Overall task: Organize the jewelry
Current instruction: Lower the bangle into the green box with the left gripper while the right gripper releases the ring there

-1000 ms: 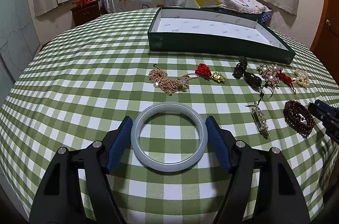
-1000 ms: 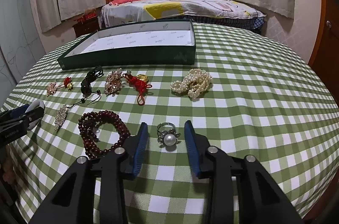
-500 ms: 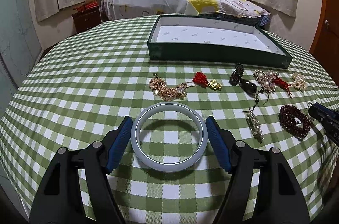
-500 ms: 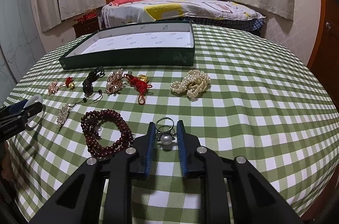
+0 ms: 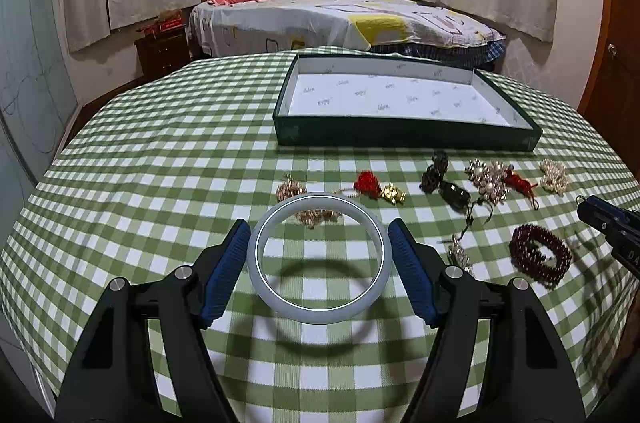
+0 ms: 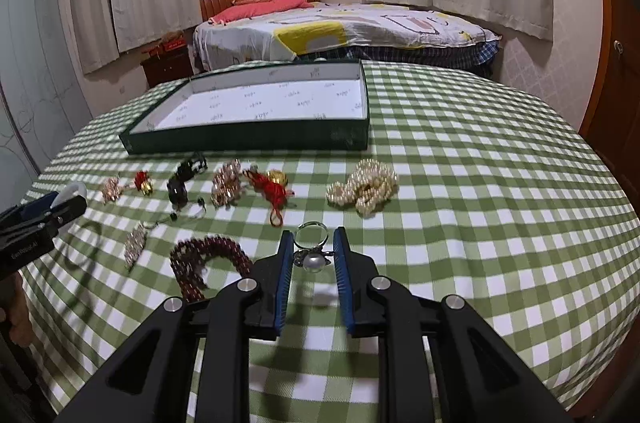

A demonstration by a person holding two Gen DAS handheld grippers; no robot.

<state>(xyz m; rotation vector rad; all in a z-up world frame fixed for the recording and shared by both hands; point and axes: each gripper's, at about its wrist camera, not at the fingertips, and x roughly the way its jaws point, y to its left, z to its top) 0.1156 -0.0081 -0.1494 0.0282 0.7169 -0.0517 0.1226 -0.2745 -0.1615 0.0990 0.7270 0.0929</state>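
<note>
- Bangle (image 5: 319, 259): pale, rigid, probably slick and breakable. Your left gripper (image 5: 319, 263) has its jaws clamped across its outer rim, lifted above the surface (image 5: 160, 159), short of the green tray (image 5: 404, 137).
- Pearl ring (image 6: 313, 254): tiny, light. Your right gripper (image 6: 311, 263) has its jaws closed on its sides, also short of the tray.
- Tray liner carries small repeated print, unreadable.

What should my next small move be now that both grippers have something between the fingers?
Probably carry both forward to the green tray. The left gripper holds the pale bangle off the cloth, its shadow below; the right gripper is closed on the pearl ring, also lifted. The tray looks empty, so either piece can go in.
</note>
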